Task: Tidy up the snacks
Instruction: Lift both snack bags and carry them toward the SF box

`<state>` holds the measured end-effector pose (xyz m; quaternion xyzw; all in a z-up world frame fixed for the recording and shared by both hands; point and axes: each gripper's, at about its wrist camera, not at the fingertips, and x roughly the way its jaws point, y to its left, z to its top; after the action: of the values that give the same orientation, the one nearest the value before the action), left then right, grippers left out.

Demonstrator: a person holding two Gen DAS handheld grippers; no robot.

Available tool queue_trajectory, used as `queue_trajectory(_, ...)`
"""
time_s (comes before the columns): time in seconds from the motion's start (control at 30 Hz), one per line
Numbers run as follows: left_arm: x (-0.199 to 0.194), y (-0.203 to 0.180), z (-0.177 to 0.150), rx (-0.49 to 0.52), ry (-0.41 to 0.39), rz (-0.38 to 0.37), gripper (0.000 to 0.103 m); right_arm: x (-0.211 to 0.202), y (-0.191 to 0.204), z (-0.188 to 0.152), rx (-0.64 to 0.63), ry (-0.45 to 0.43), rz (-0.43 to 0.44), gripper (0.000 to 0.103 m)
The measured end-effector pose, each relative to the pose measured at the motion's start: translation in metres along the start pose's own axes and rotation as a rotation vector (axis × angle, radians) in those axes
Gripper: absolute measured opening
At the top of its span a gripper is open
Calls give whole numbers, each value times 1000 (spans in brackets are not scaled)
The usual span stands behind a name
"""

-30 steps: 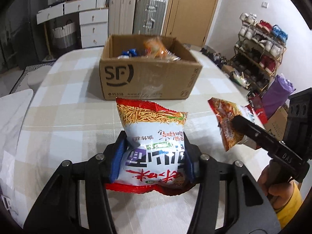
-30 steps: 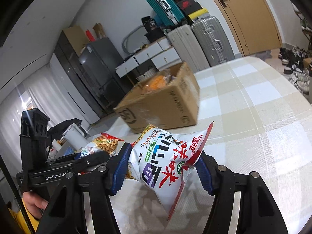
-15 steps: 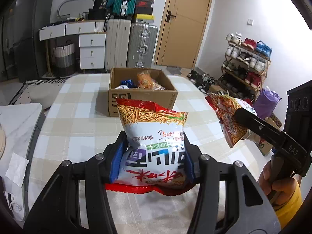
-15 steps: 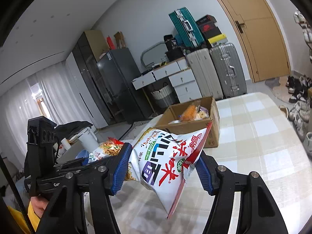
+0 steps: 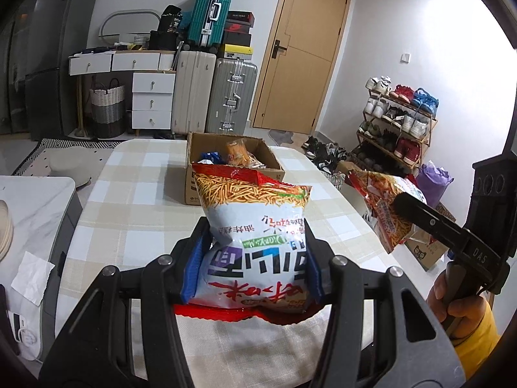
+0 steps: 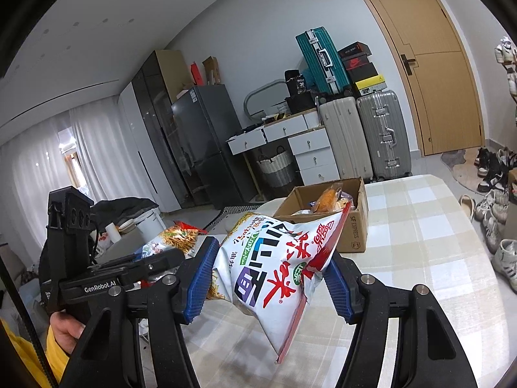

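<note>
My left gripper (image 5: 252, 262) is shut on a white and red noodle snack bag (image 5: 255, 226), held above the checked table (image 5: 135, 200). My right gripper (image 6: 268, 278) is shut on a second, alike snack bag (image 6: 274, 265), also held in the air. The right gripper's bag shows in the left wrist view (image 5: 381, 207) at the right. The left gripper's bag shows in the right wrist view (image 6: 174, 237) at the left. An open cardboard box (image 5: 232, 168) with several snacks inside stands at the far end of the table, beyond both bags; it also shows in the right wrist view (image 6: 352, 220).
A white side table (image 5: 29, 220) with a paper napkin (image 5: 30, 273) stands left of the table. Suitcases (image 5: 213, 97) and drawers (image 5: 152, 100) line the back wall. A shoe rack (image 5: 397, 119) and a purple bag (image 5: 433, 182) are at the right.
Both grippers have risen and drawn back from the box, each still holding its bag. The box now looks smaller and farther away.
</note>
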<state>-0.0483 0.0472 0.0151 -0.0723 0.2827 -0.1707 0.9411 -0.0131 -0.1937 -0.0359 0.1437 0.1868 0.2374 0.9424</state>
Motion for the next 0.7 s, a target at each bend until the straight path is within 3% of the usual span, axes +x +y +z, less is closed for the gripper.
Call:
queue_trajectory(0.27, -9, 7, 17, 6, -17, 1, 49, 16, -4, 14, -17, 5, 12, 62)
queue_trajectory(0.3, -6, 9, 19, 2, -16, -1, 49, 20, -5, 14, -19, 7, 5, 59)
queue_trajectory(0.37, -3, 13, 18, -2, -16, 10, 49, 39, -12, 8, -13, 52, 4, 39)
queue_trajectory(0.4, 5, 13, 18, -6, -11, 11, 49, 48, -15, 4, -9, 70, -3, 38)
queue_trajectory(0.53, 33, 23, 4, -38, 51, 16, 49, 94, -45, -38, 37, 221, -78, 38)
queue_trajectory(0.63, 57, 35, -12, -60, 104, 30, 49, 87, -56, -50, 55, 211, -53, 39)
queue_trajectory(0.7, 72, 43, -22, -83, 139, 36, 49, 82, -57, -53, 31, 209, -76, 51)
